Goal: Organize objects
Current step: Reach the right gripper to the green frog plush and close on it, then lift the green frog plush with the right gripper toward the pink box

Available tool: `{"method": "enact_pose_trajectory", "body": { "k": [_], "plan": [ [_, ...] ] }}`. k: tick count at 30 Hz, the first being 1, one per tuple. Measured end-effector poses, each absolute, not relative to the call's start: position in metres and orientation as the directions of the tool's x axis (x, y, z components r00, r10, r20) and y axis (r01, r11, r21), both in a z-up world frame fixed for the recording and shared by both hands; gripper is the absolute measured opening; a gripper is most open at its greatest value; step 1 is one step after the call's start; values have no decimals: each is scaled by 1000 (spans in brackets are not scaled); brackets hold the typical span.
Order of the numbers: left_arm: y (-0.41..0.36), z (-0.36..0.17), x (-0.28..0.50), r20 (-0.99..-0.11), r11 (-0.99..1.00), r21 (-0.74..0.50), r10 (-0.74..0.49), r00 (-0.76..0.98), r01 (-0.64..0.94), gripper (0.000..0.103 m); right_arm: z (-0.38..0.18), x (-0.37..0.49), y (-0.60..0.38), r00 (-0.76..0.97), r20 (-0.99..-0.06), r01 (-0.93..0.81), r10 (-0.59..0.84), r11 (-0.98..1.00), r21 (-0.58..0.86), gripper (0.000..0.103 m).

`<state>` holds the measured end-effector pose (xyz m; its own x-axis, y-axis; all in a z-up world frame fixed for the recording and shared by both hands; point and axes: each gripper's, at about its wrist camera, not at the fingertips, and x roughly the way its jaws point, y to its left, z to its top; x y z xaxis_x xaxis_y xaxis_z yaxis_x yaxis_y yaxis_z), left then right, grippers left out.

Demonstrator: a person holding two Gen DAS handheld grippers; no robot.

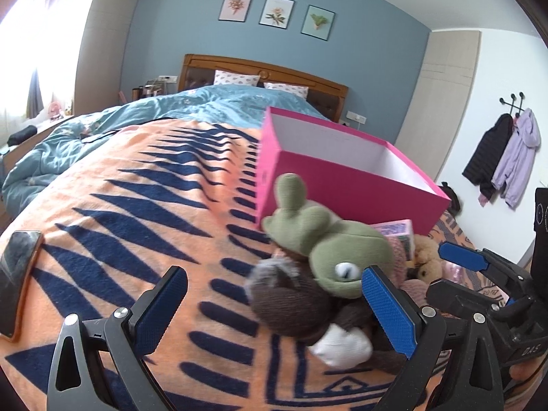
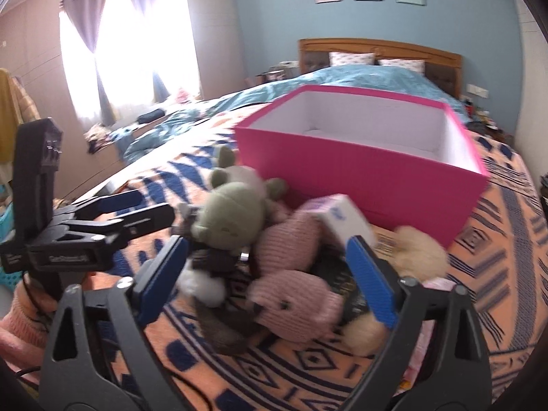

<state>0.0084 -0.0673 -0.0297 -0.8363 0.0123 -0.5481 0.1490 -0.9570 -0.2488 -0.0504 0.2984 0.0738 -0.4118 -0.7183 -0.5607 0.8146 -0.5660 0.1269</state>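
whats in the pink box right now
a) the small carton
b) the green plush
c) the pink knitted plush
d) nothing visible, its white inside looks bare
d: in the right wrist view the pink box shows only bare white walls and floor, while the green plush, pink plush and carton all lie on the blanket in front of it.

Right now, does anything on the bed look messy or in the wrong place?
Yes. The toys lie in a jumbled heap in front of the pink box: the green frog on the pink knitted toy, a small carton tilted on top. The box looks empty.
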Motion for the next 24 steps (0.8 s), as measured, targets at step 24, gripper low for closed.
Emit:
{"method": "enact_pose_trajectory", "body": {
  "k": [24],
  "plan": [
    [-85, -24, -9, -533, -959, -284, 140, -834, 20, 101, 83, -96, 303, -92, -597, 849, -797, -376, 371, 54]
  ]
}}
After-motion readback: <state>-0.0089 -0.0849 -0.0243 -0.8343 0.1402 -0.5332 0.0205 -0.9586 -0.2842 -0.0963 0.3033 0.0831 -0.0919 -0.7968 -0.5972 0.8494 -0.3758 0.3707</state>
